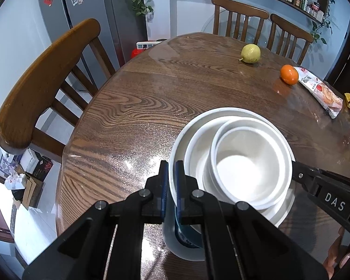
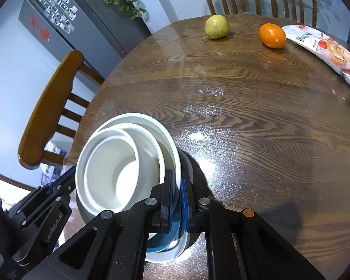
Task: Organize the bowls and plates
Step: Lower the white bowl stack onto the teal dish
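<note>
Round wood table (image 1: 133, 107) under both my tongs, glossy top. Chairs (image 1: 42, 86) around it, fridge (image 1: 81, 11) behind on the left.

Stack of white dishes sits near the table's front edge: big plate (image 1: 198, 126) at the base, wide bowl (image 1: 198, 144) nested in it, small bowl (image 1: 249, 163) inside that, pushed off-centre toward my right. From the right wrist view the whole stack looks tilted, plate rim (image 2: 137, 119) higher on the far side.

Left gripper (image 1: 172, 182) is clamped on the plate rim, blue pads (image 1: 178, 186) either side of the white edge, near side of the stack. Right gripper (image 2: 176, 196) is clamped on the opposite rim the same way, one finger inside, one outside. Each gripper shows in the other's view, at opposite sides of the stack.

Snack packet (image 2: 324, 51) lies at the far right of the table. Pear (image 2: 217, 26) and orange (image 2: 272, 35) sit at the far side, near each other but apart, well clear of the stack.
</note>
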A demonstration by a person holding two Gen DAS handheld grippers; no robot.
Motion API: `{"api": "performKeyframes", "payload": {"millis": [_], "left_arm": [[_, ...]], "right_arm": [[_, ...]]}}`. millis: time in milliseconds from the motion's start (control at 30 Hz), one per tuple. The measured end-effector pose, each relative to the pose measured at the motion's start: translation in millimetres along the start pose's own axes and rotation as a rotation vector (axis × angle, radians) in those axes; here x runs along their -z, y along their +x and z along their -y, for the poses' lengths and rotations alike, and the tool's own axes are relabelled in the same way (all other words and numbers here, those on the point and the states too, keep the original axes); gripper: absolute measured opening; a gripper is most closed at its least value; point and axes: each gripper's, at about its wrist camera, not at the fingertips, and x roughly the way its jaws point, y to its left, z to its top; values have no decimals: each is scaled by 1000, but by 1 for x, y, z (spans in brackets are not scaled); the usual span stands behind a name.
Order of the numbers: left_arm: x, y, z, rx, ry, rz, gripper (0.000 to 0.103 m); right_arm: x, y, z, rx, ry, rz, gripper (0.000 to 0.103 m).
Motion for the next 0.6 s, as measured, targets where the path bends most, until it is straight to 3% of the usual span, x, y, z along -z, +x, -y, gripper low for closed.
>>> {"api": "performKeyframes", "payload": {"millis": [600], "left_arm": [[1, 0, 1, 7, 0, 14, 1]], "right_arm": [[-1, 1, -2, 30, -20, 0, 11]]}}
